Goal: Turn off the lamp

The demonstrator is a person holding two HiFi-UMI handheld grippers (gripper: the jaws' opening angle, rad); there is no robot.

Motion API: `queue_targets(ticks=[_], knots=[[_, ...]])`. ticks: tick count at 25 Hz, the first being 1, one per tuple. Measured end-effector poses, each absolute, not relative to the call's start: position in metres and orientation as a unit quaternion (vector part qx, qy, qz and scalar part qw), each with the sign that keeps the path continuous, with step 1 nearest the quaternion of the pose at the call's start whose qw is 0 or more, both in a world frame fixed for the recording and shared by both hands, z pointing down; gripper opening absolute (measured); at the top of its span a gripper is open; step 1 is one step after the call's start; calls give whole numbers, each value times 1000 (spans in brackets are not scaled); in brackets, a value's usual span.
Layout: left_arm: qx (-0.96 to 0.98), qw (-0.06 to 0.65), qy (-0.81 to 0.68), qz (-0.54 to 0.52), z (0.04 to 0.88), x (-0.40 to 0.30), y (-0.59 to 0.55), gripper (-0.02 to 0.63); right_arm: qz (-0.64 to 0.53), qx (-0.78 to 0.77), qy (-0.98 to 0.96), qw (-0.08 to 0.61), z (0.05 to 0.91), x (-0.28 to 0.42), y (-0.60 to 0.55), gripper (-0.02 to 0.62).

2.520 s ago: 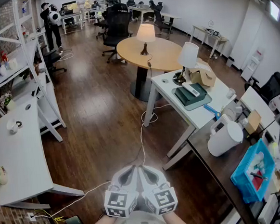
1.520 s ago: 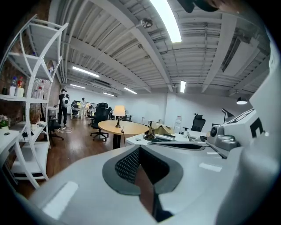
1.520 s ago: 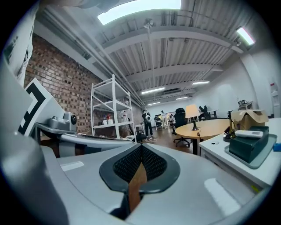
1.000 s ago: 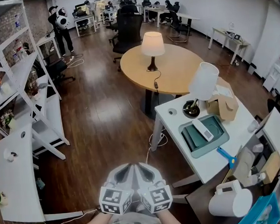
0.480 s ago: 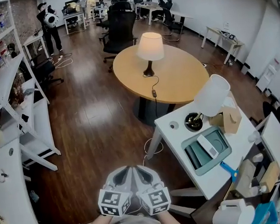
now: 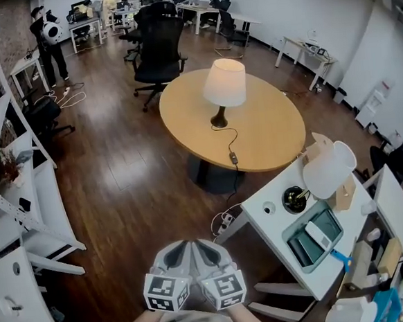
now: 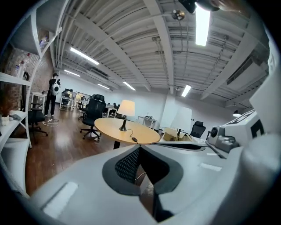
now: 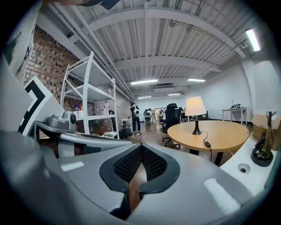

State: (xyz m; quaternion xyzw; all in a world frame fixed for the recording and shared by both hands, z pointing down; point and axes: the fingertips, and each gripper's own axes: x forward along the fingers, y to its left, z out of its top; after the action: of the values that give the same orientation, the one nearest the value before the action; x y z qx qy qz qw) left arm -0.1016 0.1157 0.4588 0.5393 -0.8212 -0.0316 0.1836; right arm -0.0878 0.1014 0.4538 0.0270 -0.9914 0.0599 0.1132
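Observation:
A lit lamp (image 6: 225, 85) with a cream shade stands on the round wooden table (image 6: 268, 127). Its cord runs toward the table's near edge, with an inline switch (image 6: 233, 158) lying on the wood. My left gripper (image 6: 185, 245) and right gripper (image 6: 203, 244) sit side by side at the bottom centre, over the wooden floor and well short of the table. Both are shut with nothing in them. The left gripper view has the lamp (image 7: 126, 110) beyond the left gripper (image 7: 139, 150). Past the right gripper (image 8: 141, 153), the right gripper view has the lamp (image 8: 195, 108) and the switch (image 8: 206, 143).
A white desk (image 6: 268, 217) at the right carries a second, unlit white lamp (image 6: 327, 170) and a green tray (image 6: 317, 241). A black office chair (image 6: 156, 46) stands behind the round table. White shelving (image 6: 10, 206) lines the left. A person (image 6: 46, 38) stands far back.
The round table and its lamp have come nearer and more toward the centre of the head view. Both grippers stay shut and side by side.

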Motion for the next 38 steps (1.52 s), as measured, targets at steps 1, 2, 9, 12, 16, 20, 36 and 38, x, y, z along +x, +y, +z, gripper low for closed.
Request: queue_targets(ticks=[1, 2, 9, 12, 16, 20, 36, 38], knots=[[544, 184, -818, -34, 458, -115, 115, 0, 57, 31, -991, 114, 452, -102, 101, 0], [548, 184, -815, -36, 458, -127, 114, 0, 56, 36, -991, 116, 450, -114, 101, 0], [571, 182, -799, -42, 452, -189, 104, 0, 61, 66, -988, 126, 450, -170, 95, 0], [579, 181, -794, -40, 453, -208, 96, 0, 62, 78, -988, 114, 449, -190, 86, 0], [593, 179, -784, -31, 459, -227, 74, 0, 67, 96, -987, 108, 453, -210, 65, 0], [607, 184, -773, -20, 471, -244, 43, 0, 69, 111, -986, 103, 464, -225, 35, 0], [677, 177, -714, 27, 479, -286, -161, 0, 81, 190, -975, 85, 463, -269, -169, 0], [683, 177, -708, 36, 483, -286, -177, 0, 82, 200, -972, 90, 467, -268, -185, 0]])
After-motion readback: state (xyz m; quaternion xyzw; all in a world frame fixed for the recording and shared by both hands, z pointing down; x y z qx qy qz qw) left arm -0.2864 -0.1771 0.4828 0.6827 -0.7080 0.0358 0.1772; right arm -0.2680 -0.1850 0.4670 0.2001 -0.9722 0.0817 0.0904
